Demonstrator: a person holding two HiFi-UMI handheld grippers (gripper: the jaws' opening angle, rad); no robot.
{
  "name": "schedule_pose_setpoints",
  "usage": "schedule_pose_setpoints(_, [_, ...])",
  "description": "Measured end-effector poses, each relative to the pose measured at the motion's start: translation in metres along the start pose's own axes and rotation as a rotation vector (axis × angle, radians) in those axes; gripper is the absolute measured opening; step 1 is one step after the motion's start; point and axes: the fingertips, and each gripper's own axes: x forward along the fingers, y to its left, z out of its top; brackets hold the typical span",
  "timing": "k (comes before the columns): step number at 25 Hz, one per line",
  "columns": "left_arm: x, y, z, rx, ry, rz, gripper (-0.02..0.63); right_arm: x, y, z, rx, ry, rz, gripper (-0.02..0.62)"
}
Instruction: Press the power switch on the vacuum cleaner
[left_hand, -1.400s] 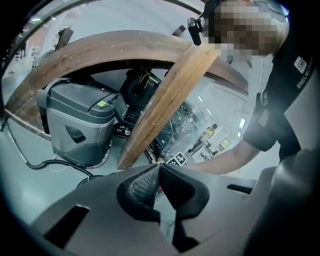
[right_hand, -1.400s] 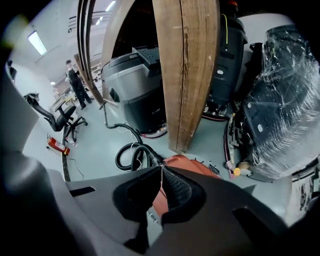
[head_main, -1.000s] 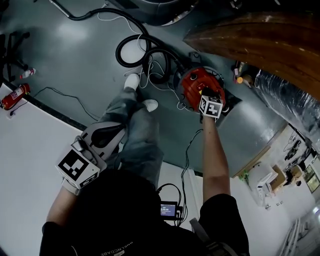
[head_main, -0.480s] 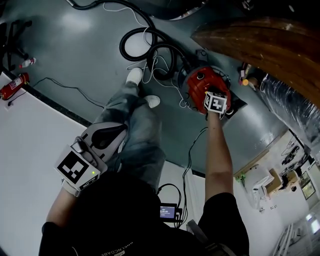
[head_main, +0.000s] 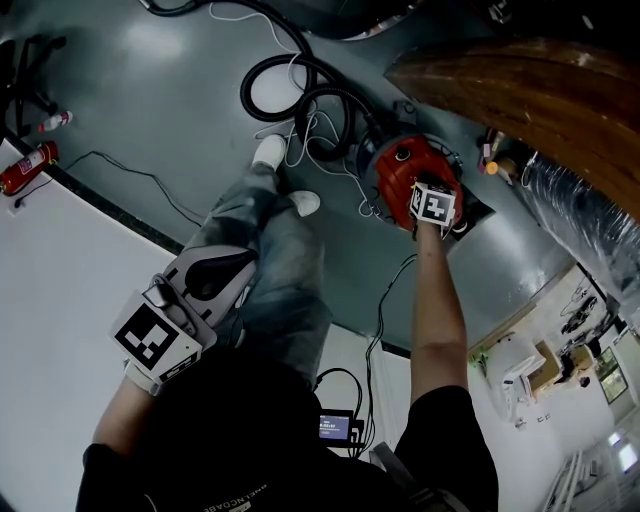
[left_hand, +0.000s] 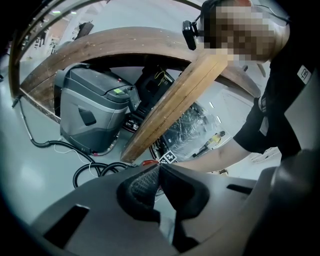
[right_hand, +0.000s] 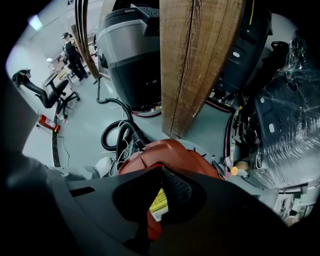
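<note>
Floor: grey and glossy, crossed by thin cables and a looped black hose (head_main: 262, 88); wooden beam (head_main: 520, 90) slanting overhead on the right.
Vacuum cleaner (head_main: 396, 168): red, squat, low on the floor just beside the foot of the beam; long axis from the hose end, near the person's shoe (head_main: 266, 157), to the far end under the right hand.
Right hand-held gripper (head_main: 432, 207) (right_hand: 161, 172): directly over the near-right part of the vacuum, marker cube up, nose down and forward; arm stretched almost straight from the shoulder.
Right jaws: tips drawn together, nothing clamped; red shell (right_hand: 165, 150) and a yellow label (right_hand: 158, 201) showing in the gap just behind the tips.
Key relation: shell right beneath the closed tips, very near; contact not certain from either view.
Switch: not picked out for sure; probably on top of the shell ahead of the tips, so likely a short downward push with the closed tips.
Left hand-held gripper (head_main: 200, 285) (left_hand: 159, 169): drawn back by the left thigh, well apart from the vacuum, far less handy than the right.
Left jaws: tips pressed together, holding nothing.
</note>
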Motion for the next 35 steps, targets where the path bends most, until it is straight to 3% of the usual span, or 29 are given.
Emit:
schedule_pose_setpoints(6, [-0.001, -0.005, 0.001, 0.006, -0.011, -0.004, 0.014, -0.003, 0.005, 0.0, -0.006, -0.003, 0.006, 0.028])
schedule_pose_setpoints(11, [-0.008, -0.008, 0.006, 0.022, -0.025, -0.005, 0.014, -0.024, 0.016, 0.009, -0.083, -0.034, 0.003, 0.028])
schedule_pose_setpoints(16, [-0.014, -0.023, 0.018, 0.056, -0.042, -0.026, 0.014, -0.064, 0.035, 0.02, -0.136, -0.07, 0.032, 0.028])
schedule_pose_setpoints(22, [-0.023, -0.04, 0.037, 0.101, -0.048, -0.051, 0.014, -0.129, 0.063, 0.031, -0.131, -0.137, 0.077, 0.028])
schedule_pose_setpoints(35, [-0.046, -0.091, 0.094, 0.259, -0.057, -0.132, 0.014, -0.316, 0.108, 0.057, 0.066, -0.367, 0.116, 0.028])
